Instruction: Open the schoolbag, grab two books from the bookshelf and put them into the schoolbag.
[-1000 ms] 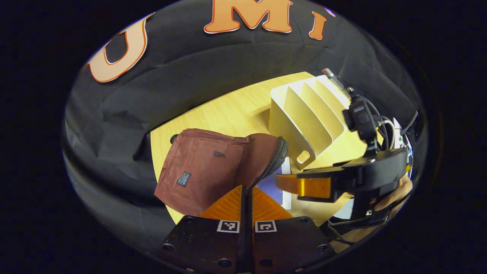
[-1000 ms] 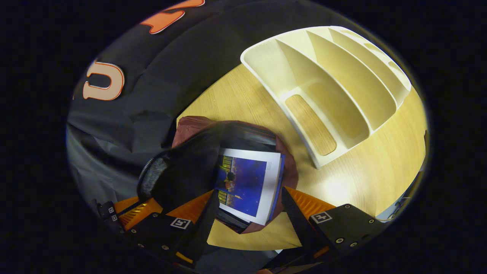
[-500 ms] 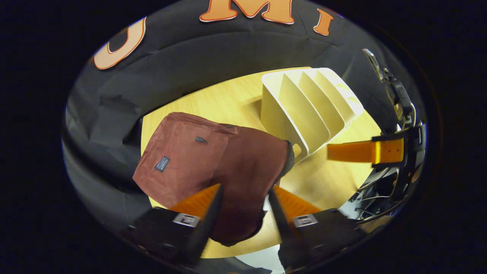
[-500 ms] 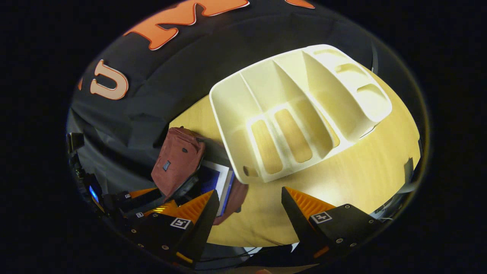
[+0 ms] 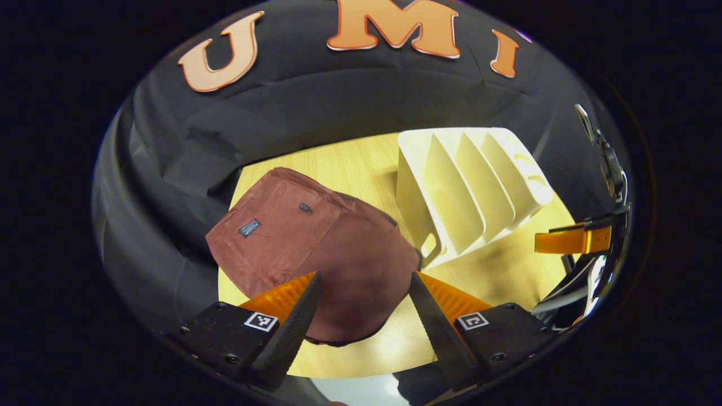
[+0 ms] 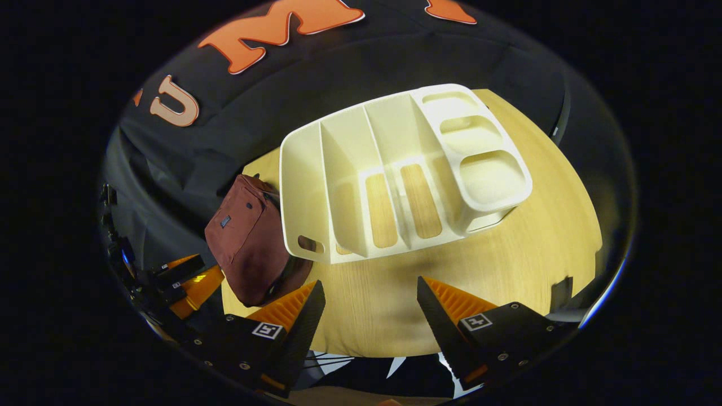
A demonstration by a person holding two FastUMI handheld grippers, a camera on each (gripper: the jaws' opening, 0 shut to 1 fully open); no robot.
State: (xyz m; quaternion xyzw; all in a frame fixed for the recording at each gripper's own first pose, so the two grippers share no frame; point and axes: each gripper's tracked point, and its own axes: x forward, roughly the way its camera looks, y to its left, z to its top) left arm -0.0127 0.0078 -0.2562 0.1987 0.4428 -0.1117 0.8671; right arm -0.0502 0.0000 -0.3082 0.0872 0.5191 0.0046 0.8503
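Now the schoolbag lies on the counter, just left of the bookshelf (all its slots bare). Left hand-held gripper and right hand-held gripper both hover spread apart, gripping nothing.

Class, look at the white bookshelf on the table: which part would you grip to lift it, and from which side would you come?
Probably grip the bookshelf at the oval handle hole in its low front wall, coming from the near corner beside the schoolbag. The hole leaves a thin wall for one claw finger to pass through; the tall dividers look too broad.
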